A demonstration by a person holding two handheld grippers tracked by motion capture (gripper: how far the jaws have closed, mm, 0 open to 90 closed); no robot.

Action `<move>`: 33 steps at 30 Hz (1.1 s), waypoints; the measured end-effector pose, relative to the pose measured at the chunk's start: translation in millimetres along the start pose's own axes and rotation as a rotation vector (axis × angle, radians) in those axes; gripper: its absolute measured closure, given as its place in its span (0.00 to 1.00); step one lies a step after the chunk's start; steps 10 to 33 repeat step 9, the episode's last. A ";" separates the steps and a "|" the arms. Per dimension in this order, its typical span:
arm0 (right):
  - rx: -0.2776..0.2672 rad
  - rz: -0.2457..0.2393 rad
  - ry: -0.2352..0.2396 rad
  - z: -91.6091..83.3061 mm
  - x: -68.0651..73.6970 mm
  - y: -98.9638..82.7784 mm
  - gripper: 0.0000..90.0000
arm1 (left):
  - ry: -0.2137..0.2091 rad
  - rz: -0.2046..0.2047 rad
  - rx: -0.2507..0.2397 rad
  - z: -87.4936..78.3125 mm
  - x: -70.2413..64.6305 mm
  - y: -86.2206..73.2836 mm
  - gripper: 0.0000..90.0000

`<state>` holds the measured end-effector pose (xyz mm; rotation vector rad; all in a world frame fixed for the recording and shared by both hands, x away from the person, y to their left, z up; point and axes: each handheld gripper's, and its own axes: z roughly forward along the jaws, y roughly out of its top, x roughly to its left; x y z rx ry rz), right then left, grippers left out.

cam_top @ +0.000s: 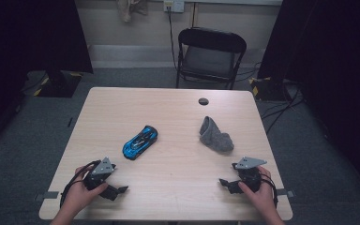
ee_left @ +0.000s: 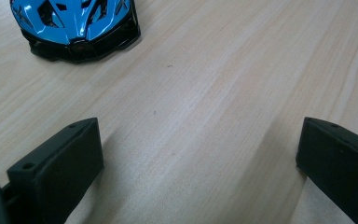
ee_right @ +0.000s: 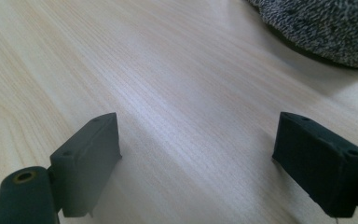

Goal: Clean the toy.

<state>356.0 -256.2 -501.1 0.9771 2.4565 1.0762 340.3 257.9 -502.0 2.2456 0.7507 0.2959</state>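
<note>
A blue and black toy car [cam_top: 140, 141] lies left of the table's middle; its end [ee_left: 77, 25] fills the top left of the left gripper view. A crumpled grey knitted sock [cam_top: 214, 135] lies to the right, and its edge [ee_right: 326, 28] shows in the top right of the right gripper view. My left gripper [cam_top: 118, 191] rests near the front left edge, held by a hand, open with bare wood between its jaws [ee_left: 200, 158]. Near the front right my right gripper [cam_top: 224, 183] is open too, nothing between its jaws [ee_right: 196, 158].
The light wooden table [cam_top: 178, 164] has a round cable hole [cam_top: 203, 101] near its far edge. A black folding chair [cam_top: 209, 56] stands behind the table. Dark curtains and stands flank the room, and cables run over the grey carpet at the right.
</note>
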 end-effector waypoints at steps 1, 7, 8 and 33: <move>0.001 0.000 0.000 -0.1 0.0 0.0 0.15 | 0.000 0.000 0.000 0.0 0.0 0.0 0.00; 0.000 -0.001 0.000 0.1 -0.1 0.0 0.15 | 0.006 0.004 0.004 0.1 0.3 0.4 0.00; 0.001 -0.002 0.000 0.0 -0.1 0.1 0.15 | 0.006 0.004 0.005 0.0 0.3 0.4 0.00; 0.001 -0.002 0.001 0.1 -0.1 0.1 0.15 | 0.006 0.004 0.005 0.0 0.2 0.4 0.00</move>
